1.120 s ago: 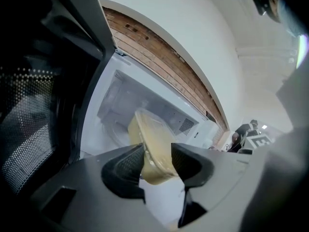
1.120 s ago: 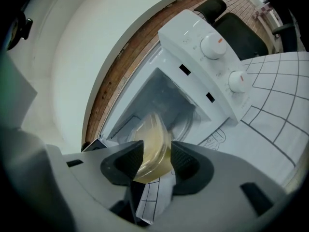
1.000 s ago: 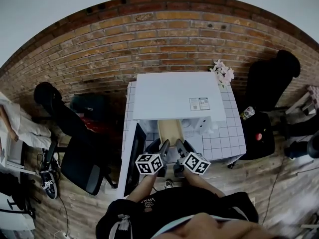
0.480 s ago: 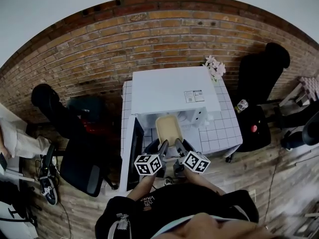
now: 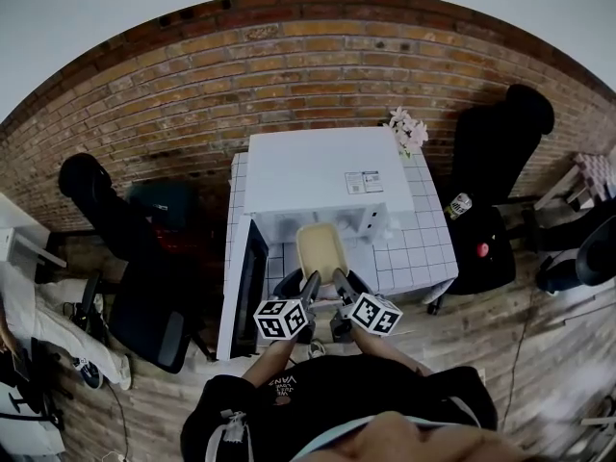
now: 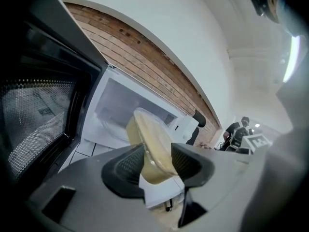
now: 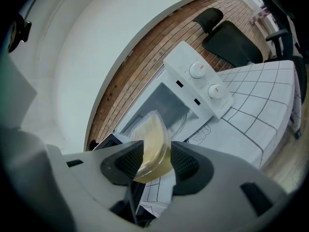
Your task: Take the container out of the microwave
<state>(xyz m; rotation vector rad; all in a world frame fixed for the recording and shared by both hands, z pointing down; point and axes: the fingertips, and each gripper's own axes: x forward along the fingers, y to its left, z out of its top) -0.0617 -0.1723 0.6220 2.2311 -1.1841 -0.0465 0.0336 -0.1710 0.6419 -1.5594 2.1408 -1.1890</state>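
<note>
Container, just one, sits gripped at its near edge by both the left gripper and the right gripper, jaws wide, before one open microwave.

I see a white tiled table standing on a wooden plank floor. The white microwave sits directly on the table, with its door swung open to the left. A bunch of pale flowers stands at the table's back right corner.
</note>
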